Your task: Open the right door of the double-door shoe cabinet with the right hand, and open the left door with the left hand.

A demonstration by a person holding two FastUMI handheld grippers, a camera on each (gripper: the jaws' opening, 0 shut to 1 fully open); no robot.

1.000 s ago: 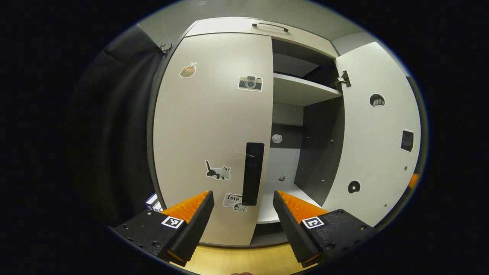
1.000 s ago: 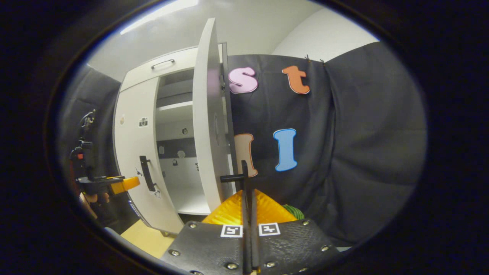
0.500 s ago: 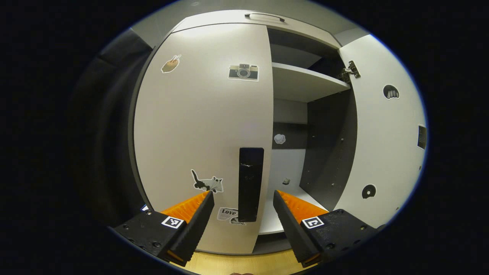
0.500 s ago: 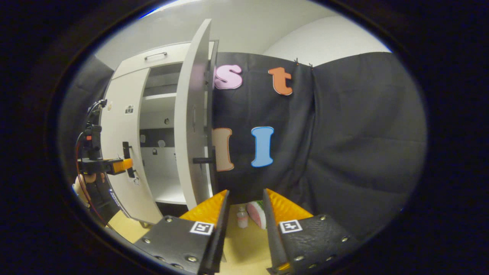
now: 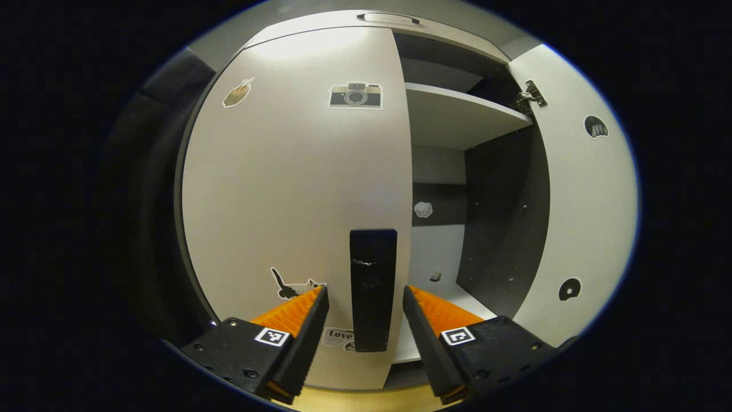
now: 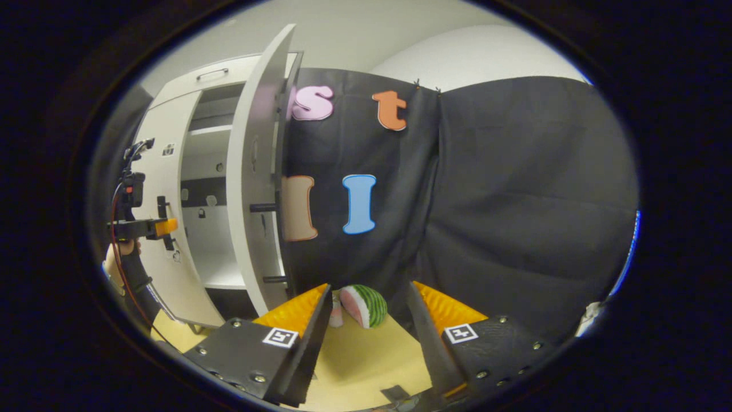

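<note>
Left gripper view: left gripper (image 5: 365, 294) open, straddling handle (image 5: 373, 289); "Love" sticker (image 5: 339, 336) below. Right gripper (image 6: 369, 294) open.

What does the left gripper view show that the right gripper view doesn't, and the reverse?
Left gripper view: the left tool, open, straddling the left door's black handle close up, with a cat sticker beside it. Right gripper view: the open right tool, a watermelon slice on the wooden surface beyond it, and the hand holding the left tool. Both: the left door closed, the right door swung open, the shelf inside.
</note>
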